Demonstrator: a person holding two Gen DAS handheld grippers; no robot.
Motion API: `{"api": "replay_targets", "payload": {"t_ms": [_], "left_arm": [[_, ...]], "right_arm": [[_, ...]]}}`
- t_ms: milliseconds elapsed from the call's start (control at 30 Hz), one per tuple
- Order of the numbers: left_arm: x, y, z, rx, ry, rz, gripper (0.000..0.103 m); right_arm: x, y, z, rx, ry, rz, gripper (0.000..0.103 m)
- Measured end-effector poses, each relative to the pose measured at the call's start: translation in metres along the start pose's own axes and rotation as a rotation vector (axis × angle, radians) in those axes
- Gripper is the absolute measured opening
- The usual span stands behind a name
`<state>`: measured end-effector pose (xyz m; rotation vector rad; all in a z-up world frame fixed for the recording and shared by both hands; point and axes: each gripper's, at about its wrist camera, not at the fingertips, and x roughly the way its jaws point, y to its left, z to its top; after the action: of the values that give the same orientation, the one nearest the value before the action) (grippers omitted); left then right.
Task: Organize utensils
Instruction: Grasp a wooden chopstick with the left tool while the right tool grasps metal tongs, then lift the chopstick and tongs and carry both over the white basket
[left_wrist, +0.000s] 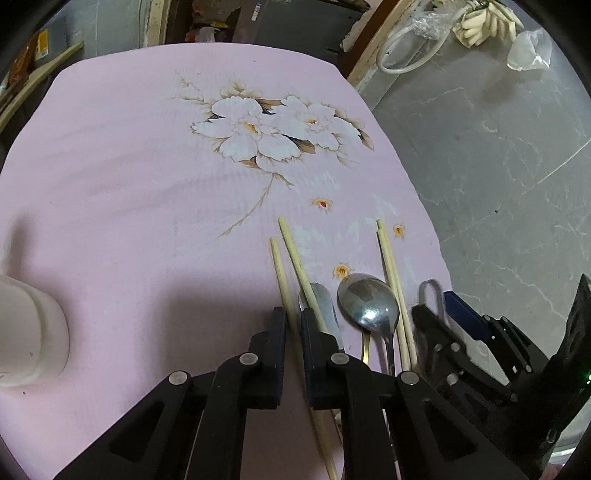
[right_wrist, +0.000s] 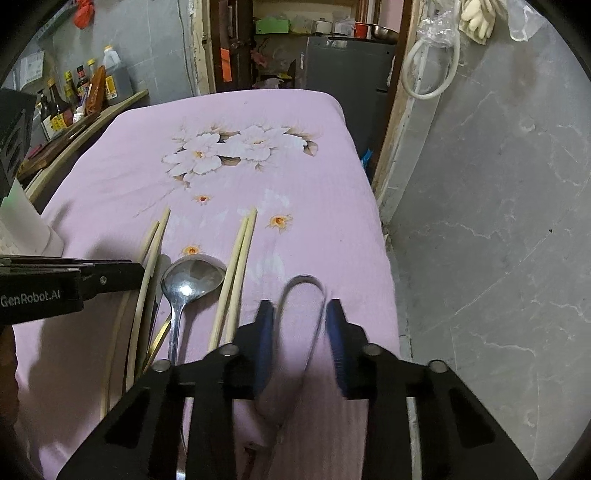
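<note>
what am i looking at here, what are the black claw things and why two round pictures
No robot here: a person holds a black two-fingered tool in each hand, each with a fisheye camera looking along its jaws. One picture is from the left gripper, one from the right gripper. On the pink floral cloth lie two pairs of chopsticks, a large spoon and metal tongs. The left jaws are nearly closed around one chopstick. The right jaws stand open on either side of the tongs, not gripping yet.
</note>
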<state>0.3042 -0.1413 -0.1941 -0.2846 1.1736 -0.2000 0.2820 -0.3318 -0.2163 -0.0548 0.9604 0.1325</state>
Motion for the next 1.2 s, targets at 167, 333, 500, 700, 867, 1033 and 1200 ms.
{"api": "replay_targets", "payload": {"t_ms": [167,333,500,700,867,1033,1200], "left_arm": [[-0.003,0.005,0.004,-0.015,0.022,-0.024,0.008],[-0.024,0.014,0.001,-0.039,-0.021,-0.053,0.007],[-0.056,0.017,-0.005,0.001,-0.079,-0.084,0.008],[-0.095,0.019,-0.017,0.043,-0.154,-0.101,0.007],[-0.128,0.019,-0.024,0.066,-0.251,-0.094,0.005],[-0.157,0.020,-0.024,0.102,-0.338,-0.063,0.005],[-0.194,0.033,-0.020,0.074,-0.424,-0.068,0.005]], "right_arm": [[-0.010,-0.016,0.002,0.098,-0.011,0.080,0.022],[-0.030,-0.030,-0.003,0.196,-0.062,0.170,0.021],[-0.053,-0.023,-0.003,0.184,-0.126,0.215,0.021],[-0.082,-0.017,-0.001,0.200,-0.197,0.240,0.021],[-0.104,-0.003,0.004,0.184,-0.256,0.231,0.021],[-0.132,0.020,0.015,0.132,-0.330,0.218,0.021],[-0.165,0.049,0.034,0.079,-0.428,0.257,0.021]]}}
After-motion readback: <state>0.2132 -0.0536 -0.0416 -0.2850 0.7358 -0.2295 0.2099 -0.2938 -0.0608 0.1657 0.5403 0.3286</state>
